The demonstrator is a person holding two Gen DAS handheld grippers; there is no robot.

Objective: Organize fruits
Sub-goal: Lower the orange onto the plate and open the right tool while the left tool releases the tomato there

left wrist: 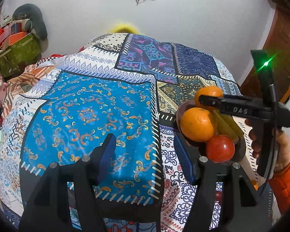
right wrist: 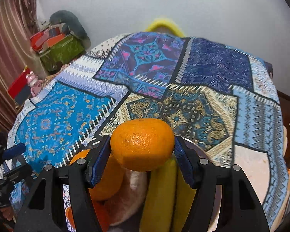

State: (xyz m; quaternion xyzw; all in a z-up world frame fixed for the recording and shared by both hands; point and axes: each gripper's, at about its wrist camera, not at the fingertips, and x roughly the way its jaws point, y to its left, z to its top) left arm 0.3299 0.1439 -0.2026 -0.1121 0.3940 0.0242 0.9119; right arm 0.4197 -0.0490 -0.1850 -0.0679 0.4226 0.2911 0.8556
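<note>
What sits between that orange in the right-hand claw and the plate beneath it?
Other fruit. The right gripper holds the orange above the plate, which already carries a second orange, bananas and a tomato. Little bare plate shows directly below.

A patchwork tablecloth (left wrist: 90,116) covers the whole table, bright blue panel with orange scrollwork straight ahead of the left gripper (left wrist: 145,154), purple and navy panels farther off toward the wall. Just to that gripper's right, a dark plate (left wrist: 241,148) sits on the cloth, loaded with an orange (left wrist: 197,124), a red tomato (left wrist: 220,148) and yellow bananas (left wrist: 227,125). Beyond the cloth's far-left edge, a pink toy figure (right wrist: 34,81) stands.
</note>
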